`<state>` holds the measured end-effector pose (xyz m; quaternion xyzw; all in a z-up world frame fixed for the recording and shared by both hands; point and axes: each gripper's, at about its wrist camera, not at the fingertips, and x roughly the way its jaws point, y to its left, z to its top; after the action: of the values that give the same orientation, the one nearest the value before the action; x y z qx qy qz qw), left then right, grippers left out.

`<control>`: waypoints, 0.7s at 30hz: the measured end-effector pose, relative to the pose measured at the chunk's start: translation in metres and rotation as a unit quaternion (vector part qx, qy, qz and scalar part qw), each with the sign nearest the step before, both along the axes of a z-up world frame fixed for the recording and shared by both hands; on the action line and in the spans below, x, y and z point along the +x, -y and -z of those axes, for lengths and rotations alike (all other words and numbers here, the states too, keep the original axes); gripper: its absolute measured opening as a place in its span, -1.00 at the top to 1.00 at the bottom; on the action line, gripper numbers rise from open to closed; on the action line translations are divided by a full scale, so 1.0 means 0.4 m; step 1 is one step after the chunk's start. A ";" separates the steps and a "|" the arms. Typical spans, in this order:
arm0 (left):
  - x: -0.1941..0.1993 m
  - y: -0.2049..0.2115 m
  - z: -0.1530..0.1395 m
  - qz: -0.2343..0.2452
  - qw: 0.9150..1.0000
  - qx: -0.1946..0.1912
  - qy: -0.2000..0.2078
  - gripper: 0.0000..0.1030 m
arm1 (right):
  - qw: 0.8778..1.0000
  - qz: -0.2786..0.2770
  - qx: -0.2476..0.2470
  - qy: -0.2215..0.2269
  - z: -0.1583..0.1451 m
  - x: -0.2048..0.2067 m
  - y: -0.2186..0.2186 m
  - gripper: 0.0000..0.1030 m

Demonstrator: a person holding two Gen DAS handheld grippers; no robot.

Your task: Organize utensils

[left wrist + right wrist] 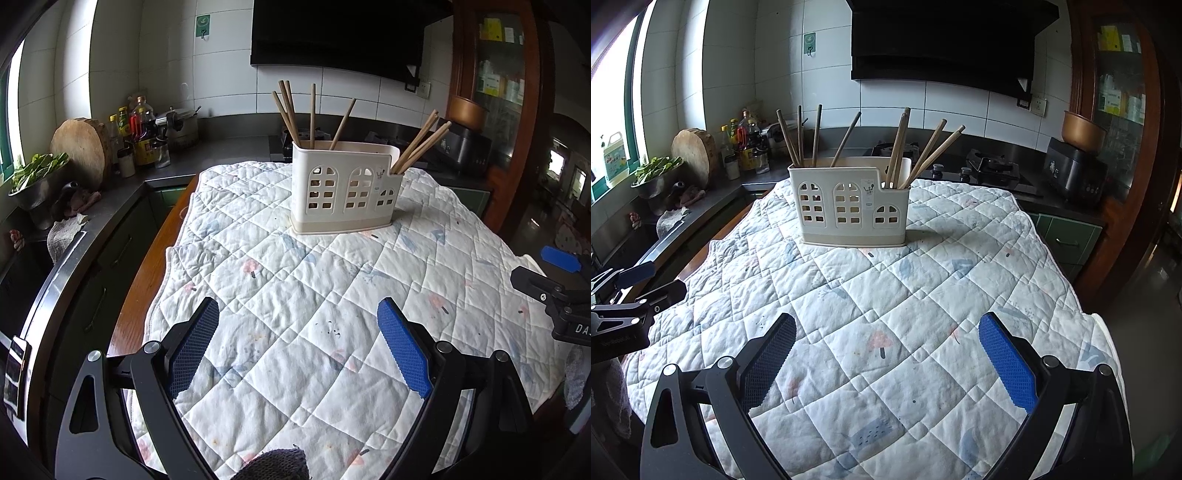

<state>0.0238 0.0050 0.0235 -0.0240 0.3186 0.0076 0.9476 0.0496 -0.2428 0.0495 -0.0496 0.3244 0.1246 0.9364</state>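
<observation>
- Left gripper [298, 317] is hovering low over the quilted cloth [295, 280], fingers [195, 347] spread wide, nothing between them.
- Right gripper [887, 330] is hovering over the same cloth, fingers [1008, 362] also released and gripping nothing.
- Each gripper is showing at the edge of the other's view; they are sitting side by side, apart.
- Cream utensil holder [849, 201] is standing upright on the cloth, well ahead of both grippers, near the far end of the counter [147, 266].
- Wooden chopsticks [816, 134] are all sitting in the holder: a bunch in the tall left section, leaning various ways, and another bunch [421, 146] in the lower right section, tilting right.
- No loose utensils are lying on the cloth.
- Round chopping block [83, 147] and bottles [142, 129] are standing on the back worktop at left.
</observation>
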 end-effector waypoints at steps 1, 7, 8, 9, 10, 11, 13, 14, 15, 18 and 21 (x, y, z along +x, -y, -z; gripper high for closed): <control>0.000 0.001 0.000 0.000 1.000 0.001 -0.001 -0.69 | 1.000 0.000 0.000 0.000 0.001 0.000 0.000 -0.86; 0.000 0.007 0.002 0.001 1.000 0.004 -0.003 -0.69 | 1.000 -0.001 0.000 -0.001 0.003 0.000 -0.001 -0.86; 0.000 0.007 0.003 0.000 1.000 0.004 -0.003 -0.69 | 1.000 -0.001 0.000 -0.001 0.004 0.000 -0.001 -0.86; 0.001 0.006 0.003 0.000 1.000 0.004 -0.003 -0.69 | 1.000 -0.001 0.000 -0.002 0.005 0.000 -0.001 -0.86; 0.001 0.007 0.003 0.000 1.000 0.004 -0.003 -0.69 | 1.000 -0.001 0.001 -0.002 0.004 0.000 -0.001 -0.86; 0.002 0.006 0.003 0.000 1.000 0.004 -0.003 -0.69 | 1.000 -0.001 0.000 -0.002 0.004 0.000 -0.002 -0.86; 0.002 0.007 0.003 0.000 1.000 0.004 -0.004 -0.69 | 1.000 -0.001 0.000 -0.001 0.005 0.000 -0.001 -0.86; 0.002 0.006 0.003 0.000 1.000 0.004 -0.004 -0.69 | 1.000 -0.001 0.001 -0.001 0.006 0.000 -0.001 -0.86; 0.002 0.007 0.004 0.000 1.000 0.005 -0.004 -0.69 | 1.000 -0.001 0.002 -0.001 0.007 -0.001 -0.001 -0.86; 0.003 0.006 0.004 0.000 1.000 0.005 -0.005 -0.69 | 1.000 0.000 0.001 -0.001 0.007 0.001 0.000 -0.86; 0.004 0.006 0.004 0.000 1.000 0.004 -0.005 -0.69 | 1.000 -0.001 0.002 -0.002 0.007 0.001 0.000 -0.86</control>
<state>0.0254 0.0026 0.0218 -0.0202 0.3234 0.0090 0.9460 0.0499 -0.2428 0.0467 -0.0480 0.3259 0.1262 0.9357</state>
